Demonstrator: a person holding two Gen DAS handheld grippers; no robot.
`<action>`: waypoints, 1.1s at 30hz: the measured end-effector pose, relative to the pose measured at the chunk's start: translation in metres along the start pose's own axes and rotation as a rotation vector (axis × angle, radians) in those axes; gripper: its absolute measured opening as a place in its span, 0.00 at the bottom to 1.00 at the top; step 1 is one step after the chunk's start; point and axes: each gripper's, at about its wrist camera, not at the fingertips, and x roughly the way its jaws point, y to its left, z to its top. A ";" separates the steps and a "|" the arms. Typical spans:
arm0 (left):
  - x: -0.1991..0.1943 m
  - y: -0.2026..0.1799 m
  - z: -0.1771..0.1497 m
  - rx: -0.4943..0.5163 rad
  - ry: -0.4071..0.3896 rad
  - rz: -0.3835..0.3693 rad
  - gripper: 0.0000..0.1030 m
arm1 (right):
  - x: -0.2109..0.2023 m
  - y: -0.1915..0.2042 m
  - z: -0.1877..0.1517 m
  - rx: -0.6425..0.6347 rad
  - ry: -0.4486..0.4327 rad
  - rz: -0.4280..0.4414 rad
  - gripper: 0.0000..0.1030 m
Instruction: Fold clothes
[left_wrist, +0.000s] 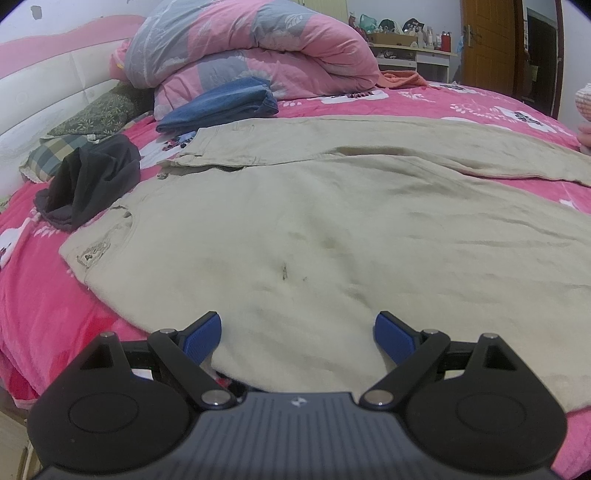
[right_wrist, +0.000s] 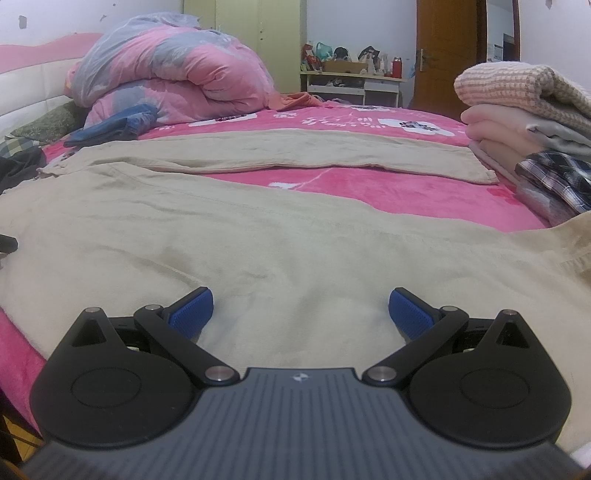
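Closest to my left lens, the left gripper (left_wrist: 297, 334) has its jaws spread wide with nothing between them; the blue pads (left_wrist: 203, 338) hang just over the near hem of the beige trousers (left_wrist: 314, 229), and I cannot tell whether they brush the cloth. From the right wrist view I see the same picture: the right gripper (right_wrist: 301, 312) is released, jaws wide apart, empty, poised above the trousers (right_wrist: 258, 243) near their front edge.

Those trousers lie flat across the pink bedspread (left_wrist: 44, 295), waistband toward my left, one leg close to me and the other leg (right_wrist: 277, 155) stretched farther back, with a strip of pink showing between the two.

I see no bins or baskets on the bed. Folded stacks serve instead: a pile of folded clothes (right_wrist: 524, 110) at the right, with a plaid garment (right_wrist: 554, 177) at its foot, touching the pile. On the left sit folded jeans (left_wrist: 221, 105) against a rolled pink and grey quilt (left_wrist: 251, 48), and a crumpled dark garment (left_wrist: 92, 177) just beside the waistband.

At lower left the bed's near edge drops away below my left gripper. Bare bedspread lies beyond the far leg, up to a cluttered white shelf (right_wrist: 351, 83) and a wooden door (right_wrist: 447, 51). A padded headboard (left_wrist: 44, 92) closes off the left side.
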 end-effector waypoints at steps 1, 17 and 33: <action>-0.001 0.000 -0.001 0.000 0.000 -0.001 0.89 | -0.001 0.000 0.000 0.001 0.001 -0.001 0.99; -0.030 0.012 -0.029 -0.094 0.042 -0.101 0.89 | -0.041 0.016 -0.012 0.009 0.060 -0.024 0.99; -0.053 0.037 -0.052 -0.177 0.012 -0.105 0.89 | -0.069 0.050 0.002 0.310 0.100 0.620 0.99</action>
